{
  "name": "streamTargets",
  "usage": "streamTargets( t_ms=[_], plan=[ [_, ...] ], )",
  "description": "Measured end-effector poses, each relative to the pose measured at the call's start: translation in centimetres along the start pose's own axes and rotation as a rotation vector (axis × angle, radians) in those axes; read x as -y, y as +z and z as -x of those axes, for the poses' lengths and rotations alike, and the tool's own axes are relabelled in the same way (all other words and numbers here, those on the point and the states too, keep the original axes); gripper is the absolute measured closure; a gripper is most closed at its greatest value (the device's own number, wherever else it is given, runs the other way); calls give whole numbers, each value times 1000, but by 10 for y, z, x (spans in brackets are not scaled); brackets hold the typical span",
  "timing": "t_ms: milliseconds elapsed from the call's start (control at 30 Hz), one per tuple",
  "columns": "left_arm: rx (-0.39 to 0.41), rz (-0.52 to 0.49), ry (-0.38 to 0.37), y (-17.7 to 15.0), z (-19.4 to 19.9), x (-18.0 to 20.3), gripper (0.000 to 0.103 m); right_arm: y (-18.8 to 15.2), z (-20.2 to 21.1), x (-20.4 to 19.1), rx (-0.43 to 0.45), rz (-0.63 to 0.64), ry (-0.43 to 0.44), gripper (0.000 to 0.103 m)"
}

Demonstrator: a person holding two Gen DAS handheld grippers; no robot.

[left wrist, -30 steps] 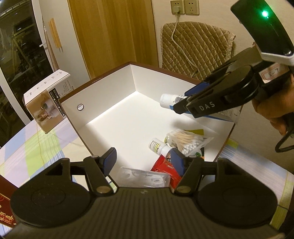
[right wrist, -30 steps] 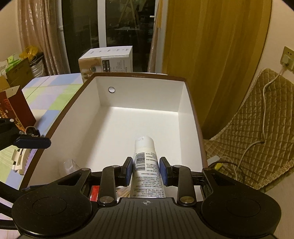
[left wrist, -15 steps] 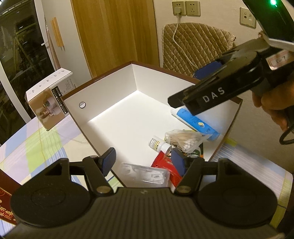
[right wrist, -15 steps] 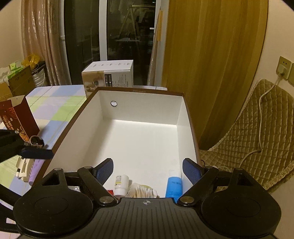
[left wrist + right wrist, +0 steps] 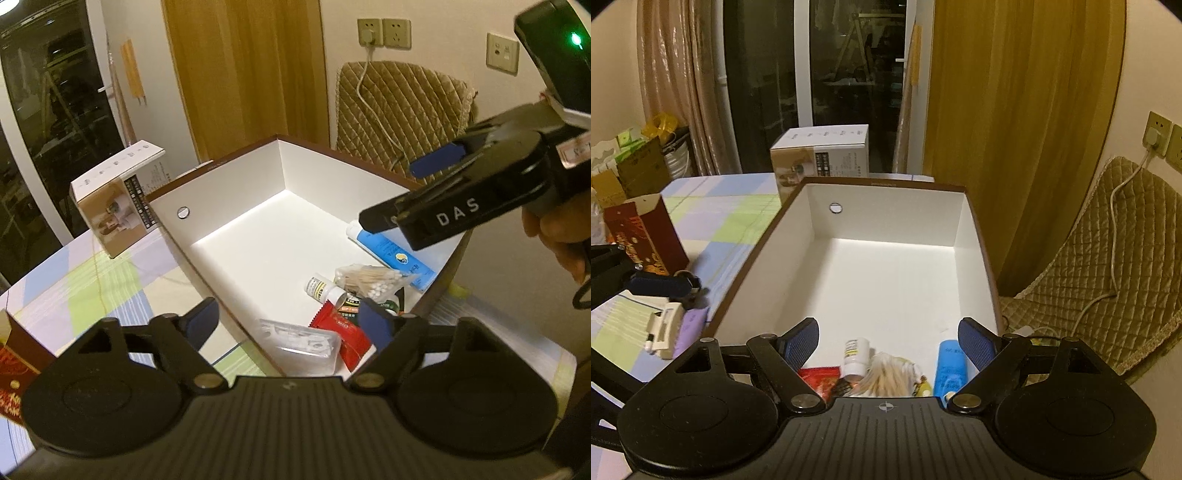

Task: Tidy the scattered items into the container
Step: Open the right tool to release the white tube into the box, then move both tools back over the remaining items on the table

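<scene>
The container is a white box with a brown rim [image 5: 229,206] [image 5: 886,214]. At its near end lie a blue tube [image 5: 391,254] [image 5: 951,365], a small white bottle [image 5: 323,288] [image 5: 855,354], a bag of cotton swabs [image 5: 373,280] [image 5: 886,380], a red packet [image 5: 343,332] [image 5: 820,376] and a clear plastic packet [image 5: 301,341]. My left gripper [image 5: 288,321] hovers over the box's near corner, jaws opening, pads off the clear packet below. My right gripper [image 5: 888,343] [image 5: 406,192] is open and empty above the tube. A left fingertip [image 5: 661,286] shows at the edge.
A cardboard product box [image 5: 114,206] [image 5: 820,155] stands behind the container on the checked tablecloth [image 5: 96,295]. A red paper bag [image 5: 646,236], a white object [image 5: 665,328] and a purple one [image 5: 690,325] sit left of it. A quilted chair [image 5: 1089,277] stands right.
The right gripper opened and let go of the tube, which now lies in the box by the right wall. Both grippers drew back and up a little. The left jaws spread wider.
</scene>
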State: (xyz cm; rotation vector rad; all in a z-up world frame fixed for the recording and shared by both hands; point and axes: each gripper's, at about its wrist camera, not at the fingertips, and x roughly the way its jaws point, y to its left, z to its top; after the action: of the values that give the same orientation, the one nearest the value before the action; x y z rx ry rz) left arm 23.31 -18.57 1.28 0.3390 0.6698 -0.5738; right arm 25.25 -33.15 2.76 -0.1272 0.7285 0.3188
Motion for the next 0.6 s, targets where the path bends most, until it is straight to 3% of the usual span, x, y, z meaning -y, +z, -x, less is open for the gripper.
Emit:
streamTargets(
  t_ms=[167,333,367,400,600],
  plan=[
    [2,59,5,-11,21,-7,11,-7,13,-3,-3,-36,6,15],
    [0,118,27,-32,44,-16,7,-15,28,-10,-3,-48,21,15],
    [-3,127,35,-37,48,-18,7,-16,30,-12,-3,-49,22,11],
    [-6,137,43,-41,52,-21,6,-17,33,-14,0,-53,22,0],
    [-18,190,98,-78,82,-36,4,-22,50,-33,28,-69,54,0]
  ],
)
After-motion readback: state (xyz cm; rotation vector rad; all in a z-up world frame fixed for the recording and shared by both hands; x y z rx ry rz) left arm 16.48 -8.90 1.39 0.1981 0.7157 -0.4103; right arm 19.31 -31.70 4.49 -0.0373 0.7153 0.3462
